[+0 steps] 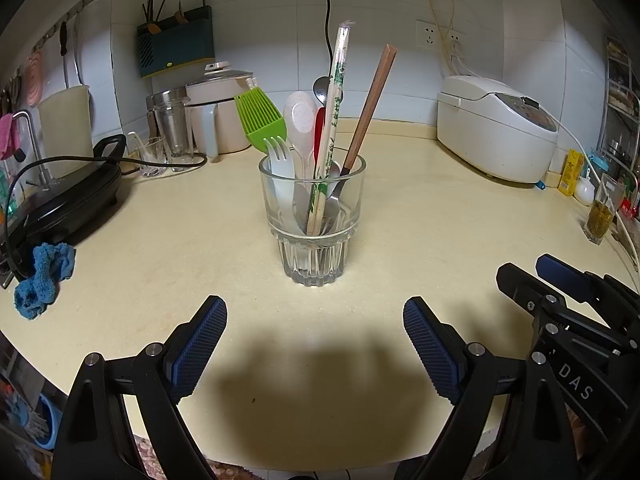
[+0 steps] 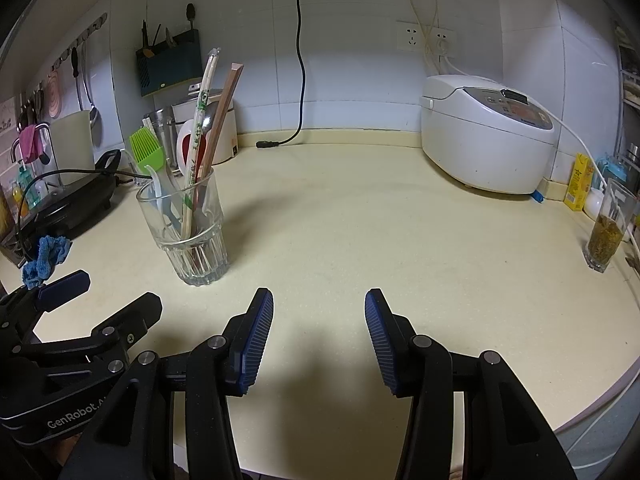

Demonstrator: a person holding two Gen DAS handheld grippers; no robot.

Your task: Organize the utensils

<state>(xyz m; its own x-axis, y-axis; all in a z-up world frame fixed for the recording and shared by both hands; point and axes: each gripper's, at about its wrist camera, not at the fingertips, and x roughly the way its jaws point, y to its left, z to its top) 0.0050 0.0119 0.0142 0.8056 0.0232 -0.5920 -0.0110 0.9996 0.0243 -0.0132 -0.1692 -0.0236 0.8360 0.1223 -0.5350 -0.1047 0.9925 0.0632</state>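
Note:
A clear glass tumbler (image 1: 314, 236) stands upright on the cream counter, straight ahead of my left gripper (image 1: 315, 312). It holds a green silicone brush (image 1: 262, 118), a white plastic fork (image 1: 280, 160), a pale spoon (image 1: 301, 114), wrapped chopsticks (image 1: 334, 100), a brown chopstick (image 1: 372, 100) and a metal spoon. My left gripper is open and empty, short of the glass. In the right wrist view the tumbler (image 2: 188, 232) sits to the left, and my right gripper (image 2: 319, 306) is open over bare counter with nothing between its fingers.
A white rice cooker (image 1: 496, 128) stands at the back right, a tall glass of green leaves (image 1: 600, 212) near the right edge. A black electric pan (image 1: 68, 196), a blue cloth (image 1: 42, 276), jars and a pot crowd the left. A loose black cable (image 2: 300, 80) hangs down the back wall.

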